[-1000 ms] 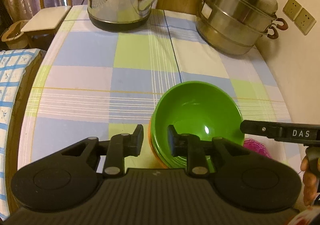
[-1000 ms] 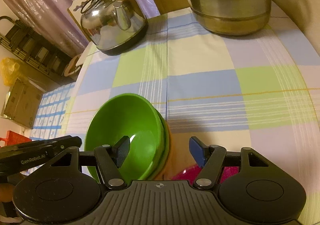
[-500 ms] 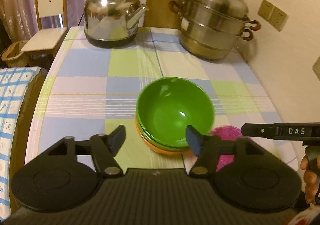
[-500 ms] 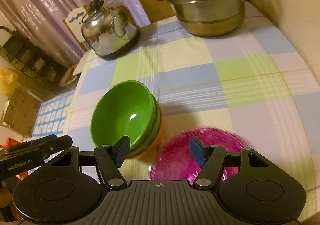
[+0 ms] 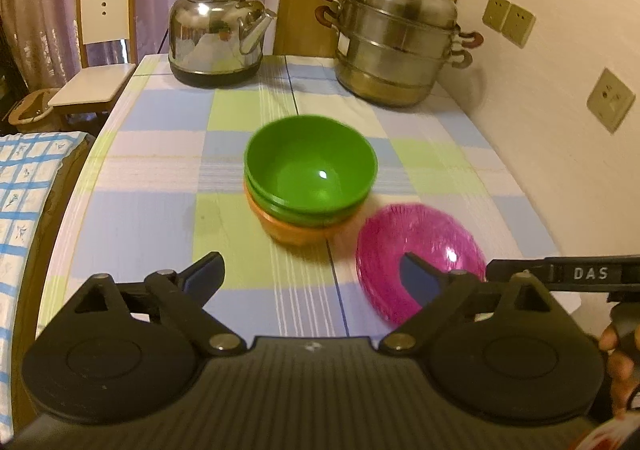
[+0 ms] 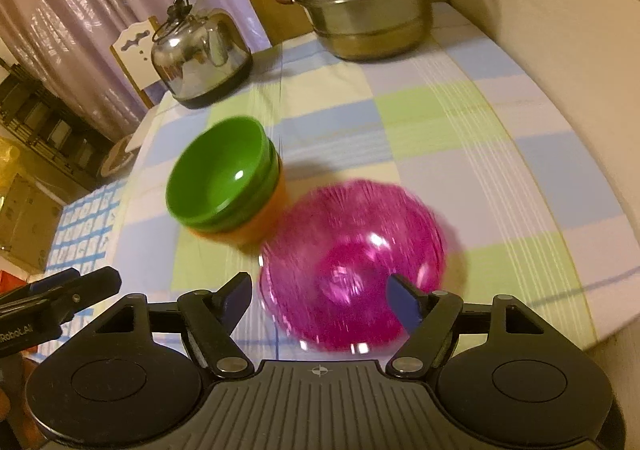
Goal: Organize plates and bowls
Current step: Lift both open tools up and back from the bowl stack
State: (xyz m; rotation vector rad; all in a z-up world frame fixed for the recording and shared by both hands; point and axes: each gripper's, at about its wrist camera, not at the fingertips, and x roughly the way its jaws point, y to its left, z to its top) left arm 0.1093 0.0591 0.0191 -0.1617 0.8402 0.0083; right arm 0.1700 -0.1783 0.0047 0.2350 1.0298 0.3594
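Checked tablecloth (image 5: 152,210): green bowl (image 5: 310,166) tops the stack, pink plate (image 6: 352,258) just beside it. Your left gripper (image 5: 312,274) and right gripper (image 6: 320,292) hold nothing, jaws opening, stack beyond both.

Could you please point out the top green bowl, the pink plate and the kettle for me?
top green bowl (image 5: 308,166): left wrist view, on its inner floor.
pink plate (image 6: 352,250): right wrist view, on its ribbed centre.
kettle (image 5: 212,38): left wrist view, on its steel body.
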